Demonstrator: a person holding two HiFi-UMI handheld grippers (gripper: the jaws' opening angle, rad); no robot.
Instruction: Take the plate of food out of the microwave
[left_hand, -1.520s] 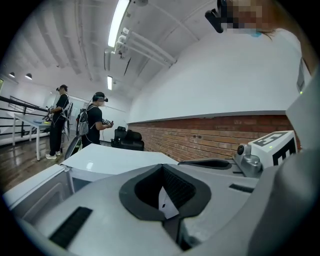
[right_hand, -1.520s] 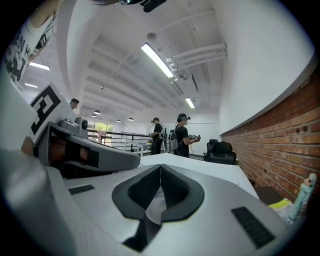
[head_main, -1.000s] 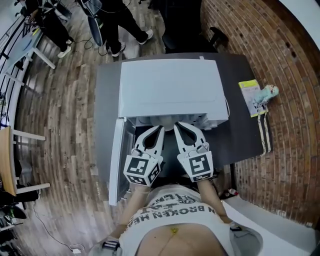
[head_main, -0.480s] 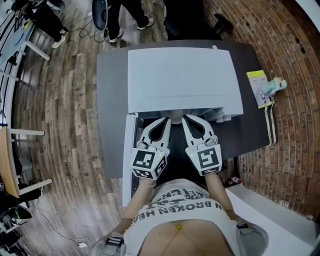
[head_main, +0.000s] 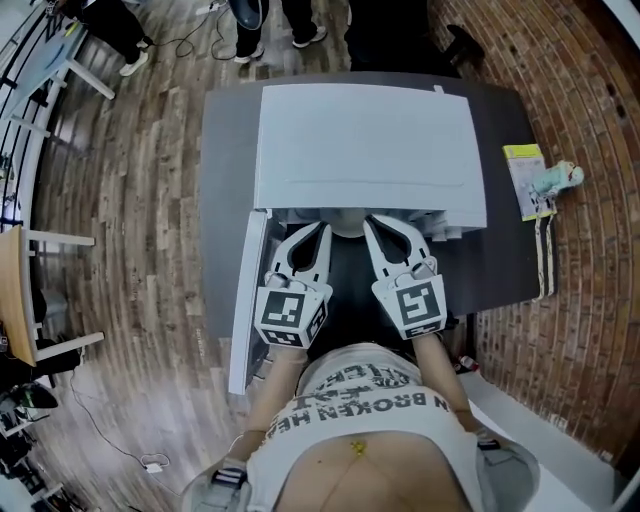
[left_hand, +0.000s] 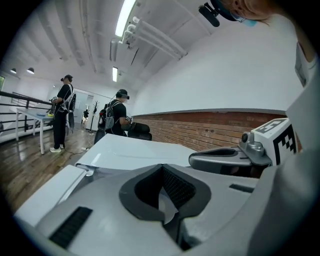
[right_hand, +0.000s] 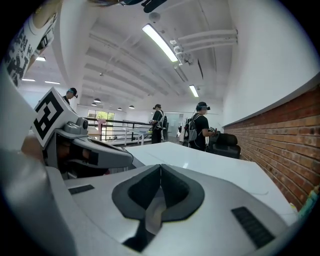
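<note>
A white microwave (head_main: 365, 140) stands on a dark grey table (head_main: 225, 180), its door (head_main: 245, 300) swung open to the left. Both grippers hover side by side at the front opening, about level with the microwave's top. My left gripper (head_main: 322, 228) (left_hand: 162, 167) is shut with nothing in it. My right gripper (head_main: 372, 220) (right_hand: 160, 167) is also shut and empty. A pale rounded edge (head_main: 347, 222) shows in the opening between the tips; I cannot tell whether it is the plate. The inside of the microwave is otherwise hidden.
A yellow booklet (head_main: 525, 180) and a small toy (head_main: 558, 180) lie at the table's right edge, next to a brick wall (head_main: 590, 150). People stand on the wooden floor beyond the table (left_hand: 117, 117). A wooden chair (head_main: 15, 300) is at far left.
The head view has shifted, so the microwave sits a little higher in the picture. Both grippers stay shut at the front opening; the door stays open.
</note>
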